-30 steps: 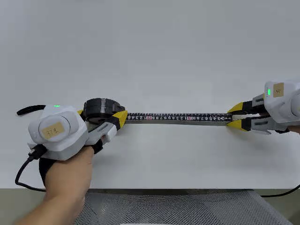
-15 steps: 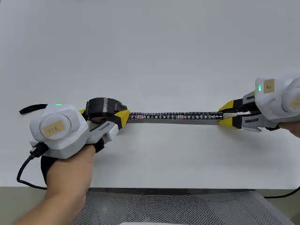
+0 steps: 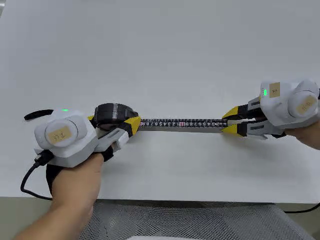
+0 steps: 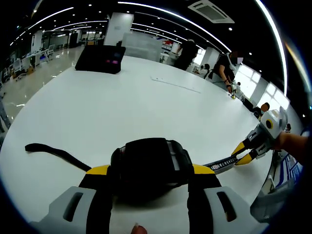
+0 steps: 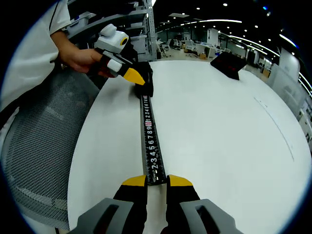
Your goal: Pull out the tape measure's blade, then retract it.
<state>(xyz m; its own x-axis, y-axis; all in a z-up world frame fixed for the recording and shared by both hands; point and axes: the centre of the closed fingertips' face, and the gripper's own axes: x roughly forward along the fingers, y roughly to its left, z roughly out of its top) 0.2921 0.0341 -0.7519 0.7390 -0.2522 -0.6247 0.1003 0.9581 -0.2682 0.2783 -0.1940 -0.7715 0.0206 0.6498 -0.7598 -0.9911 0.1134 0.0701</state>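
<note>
across the white table (image 3: pixel 175 55), the right gripper (image 3: pixel 227 121) has come in toward the tape measure (image 3: pixel 114 115) since a second ago. less blade (image 3: pixel 180 123) shows now, so i judge the retract is under way. its jaws are pinched nearly together on the blade's tip. the left gripper (image 4: pixel 152 173) clamps the tape measure by its sides, jaws spread to its width, near the table's front edge (image 3: pixel 165 201). the run between the grippers is bare, so i have room to feed the rest in, and the far side lies wide open.
</note>
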